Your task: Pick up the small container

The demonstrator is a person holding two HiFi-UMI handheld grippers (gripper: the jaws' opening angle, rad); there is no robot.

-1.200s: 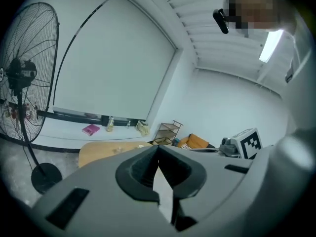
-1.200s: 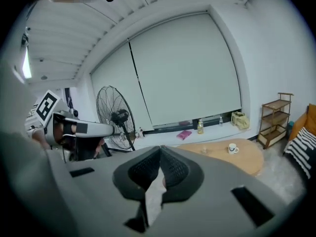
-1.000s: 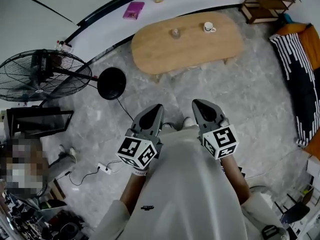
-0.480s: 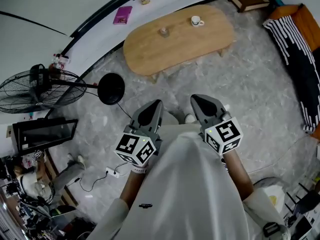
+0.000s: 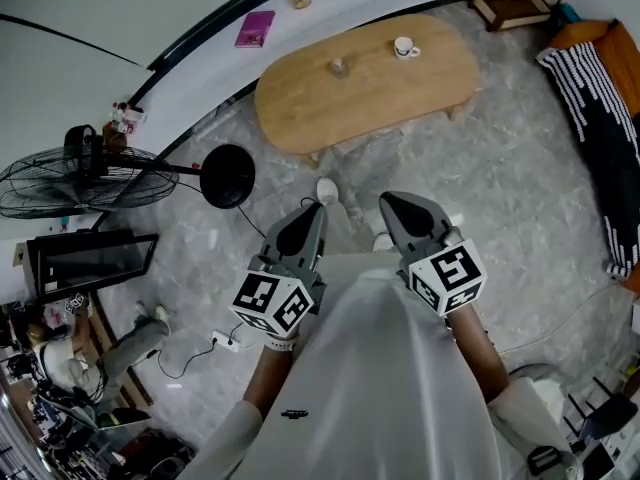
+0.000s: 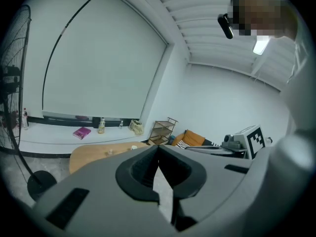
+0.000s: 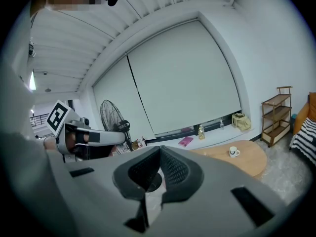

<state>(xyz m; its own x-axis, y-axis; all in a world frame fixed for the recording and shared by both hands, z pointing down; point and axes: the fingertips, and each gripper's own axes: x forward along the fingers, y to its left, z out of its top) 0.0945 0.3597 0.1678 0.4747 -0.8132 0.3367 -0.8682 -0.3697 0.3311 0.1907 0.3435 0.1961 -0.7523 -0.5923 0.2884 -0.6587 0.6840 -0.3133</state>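
In the head view, the left gripper (image 5: 308, 216) and the right gripper (image 5: 396, 205) are low in the centre, both over the floor. The small container (image 5: 338, 66) stands on the wooden table (image 5: 300, 108) in the upper centre, well apart from both, with a white cup (image 5: 404, 47) to its right.

In the left gripper view, the jaws are closed together and hold nothing.

In the right gripper view, the jaws also meet and are empty; the cup (image 7: 233, 152) is at the right.

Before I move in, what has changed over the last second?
A white shoe has stepped forward toward the oval wooden table. Nothing taken or released. Left gripper and right gripper stay shut and empty; the small container and white mug sit unmoved on the table.
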